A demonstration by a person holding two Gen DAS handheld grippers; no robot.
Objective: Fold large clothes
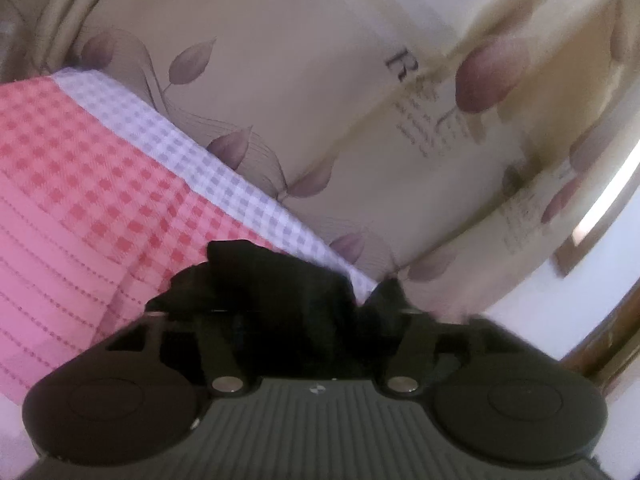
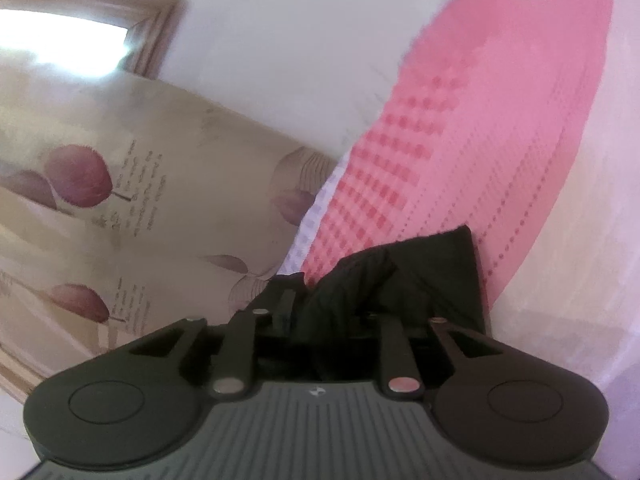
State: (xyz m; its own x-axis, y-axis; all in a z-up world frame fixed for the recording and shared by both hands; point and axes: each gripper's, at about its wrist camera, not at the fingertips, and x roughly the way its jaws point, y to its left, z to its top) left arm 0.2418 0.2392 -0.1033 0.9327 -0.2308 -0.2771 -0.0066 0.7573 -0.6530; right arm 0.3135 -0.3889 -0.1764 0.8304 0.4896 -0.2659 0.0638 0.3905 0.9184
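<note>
We see both grippers, left [image 1: 304,300] and right [image 2: 360,300], with fingers clamped on black fabric [image 1: 256,276]; beyond them lie a pink checked bedsheet [image 1: 80,184] and beige leaf-print curtain [image 1: 288,92].

A pink checked bedspread [image 1: 80,184] carries a lilac-and-white checked band [image 1: 224,176] along its edge. Beyond that edge hangs a beige curtain [image 1: 304,92] printed with purple leaves, near a wood-framed window [image 2: 80,36].

A black garment [image 1: 276,284] [image 2: 404,276] is seen bunched and creased, raised in front of a pink checked cloth [image 1: 80,184].
</note>
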